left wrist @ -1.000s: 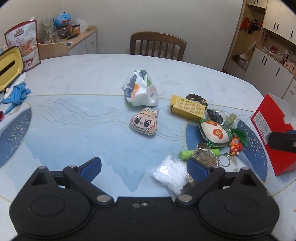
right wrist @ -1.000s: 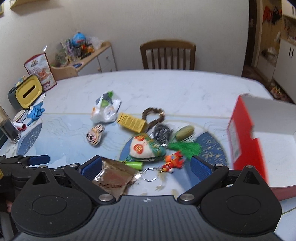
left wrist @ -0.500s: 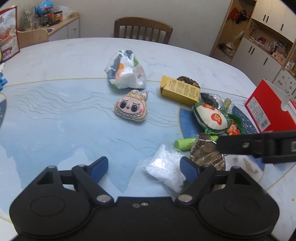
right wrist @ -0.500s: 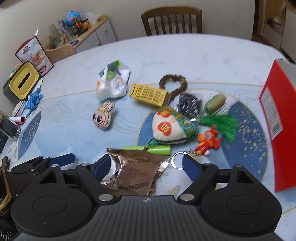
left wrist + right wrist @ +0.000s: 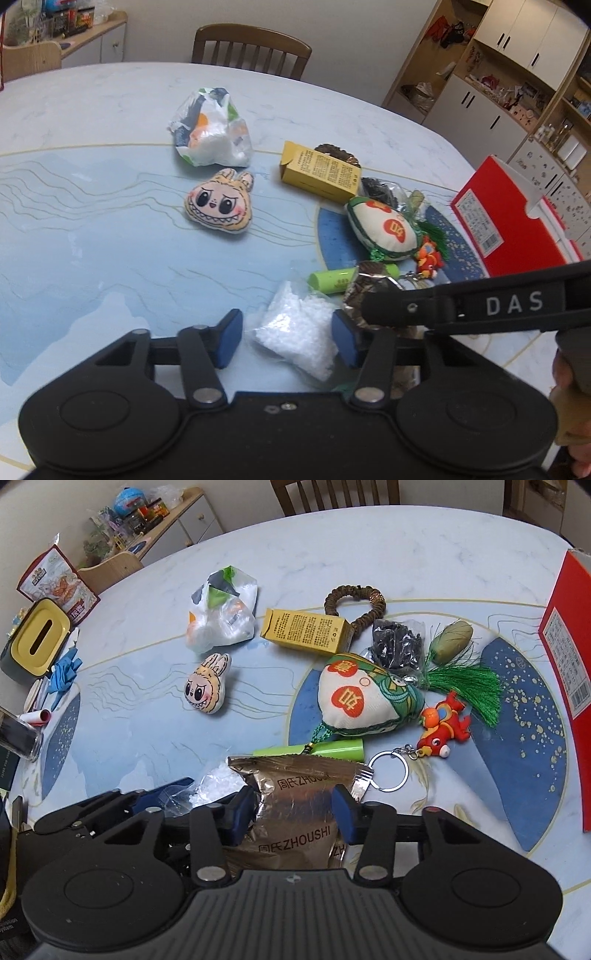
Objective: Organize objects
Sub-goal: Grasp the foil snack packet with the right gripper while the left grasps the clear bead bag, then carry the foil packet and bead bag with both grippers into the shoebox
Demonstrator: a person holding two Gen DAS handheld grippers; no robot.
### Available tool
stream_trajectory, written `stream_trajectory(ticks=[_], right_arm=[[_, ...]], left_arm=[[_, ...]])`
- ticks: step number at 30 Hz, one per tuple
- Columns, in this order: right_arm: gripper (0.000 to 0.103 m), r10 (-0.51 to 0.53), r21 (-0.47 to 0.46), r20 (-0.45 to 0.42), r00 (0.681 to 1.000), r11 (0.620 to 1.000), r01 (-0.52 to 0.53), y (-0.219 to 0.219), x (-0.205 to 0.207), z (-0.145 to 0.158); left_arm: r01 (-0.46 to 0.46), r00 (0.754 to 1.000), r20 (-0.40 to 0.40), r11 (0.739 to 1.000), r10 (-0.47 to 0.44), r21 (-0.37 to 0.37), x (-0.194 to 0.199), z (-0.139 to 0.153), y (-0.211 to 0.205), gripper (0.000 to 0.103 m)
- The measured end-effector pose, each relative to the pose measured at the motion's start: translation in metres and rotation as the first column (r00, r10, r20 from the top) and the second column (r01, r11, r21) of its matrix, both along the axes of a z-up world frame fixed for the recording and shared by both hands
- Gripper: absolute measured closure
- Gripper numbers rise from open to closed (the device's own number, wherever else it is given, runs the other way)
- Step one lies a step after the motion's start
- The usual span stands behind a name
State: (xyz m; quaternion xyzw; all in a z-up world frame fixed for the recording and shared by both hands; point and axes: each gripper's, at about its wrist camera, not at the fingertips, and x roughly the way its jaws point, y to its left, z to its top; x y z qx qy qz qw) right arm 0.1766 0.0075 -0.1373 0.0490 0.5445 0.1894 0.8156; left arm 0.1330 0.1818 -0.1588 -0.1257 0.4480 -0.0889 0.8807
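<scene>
Crinkled foil packet (image 5: 295, 812) (gold, "ZHOUSHI" print)

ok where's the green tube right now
In the right wrist view the green tube lies mid-table, between the foil packet and the embroidered pouch.

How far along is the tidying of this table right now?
Nothing looks sorted yet. Open left gripper straddles the bag of white granules; open right gripper straddles the foil packet. The plush, yellow box and keychain lie loose beside the red box.
</scene>
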Motion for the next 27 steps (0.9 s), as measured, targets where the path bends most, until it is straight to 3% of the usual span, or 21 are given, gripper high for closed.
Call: stream_trajectory(ticks=[8, 13, 20, 27], right_arm=[[0.077, 0.023, -0.020, 0.035, 0.999, 1.000, -0.023, 0.005, -0.004, 0.007], [0.084, 0.007, -0.007, 0.050, 0.999, 1.000, -0.006, -0.003, -0.008, 0.014], [0.086, -0.035, 0.041, 0.074, 0.997, 0.999, 0.032, -0.025, -0.016, 0.031], [0.086, -0.056, 0.091, 0.112, 0.992, 0.995, 0.046, -0.066, -0.025, 0.062]], left_arm=[[0.004, 1.000, 0.007, 0.999, -0.004, -0.042, -0.003, 0.005, -0.001, 0.076], [-0.002, 1.000, 0.007, 0.999, 0.002, -0.042, -0.005, 0.010, -0.002, 0.082], [-0.010, 1.000, 0.016, 0.998, 0.011, -0.060, -0.010, 0.025, -0.003, 0.082], [-0.031, 0.997, 0.065, 0.996, 0.037, -0.085, -0.008, 0.062, -0.008, 0.082]])
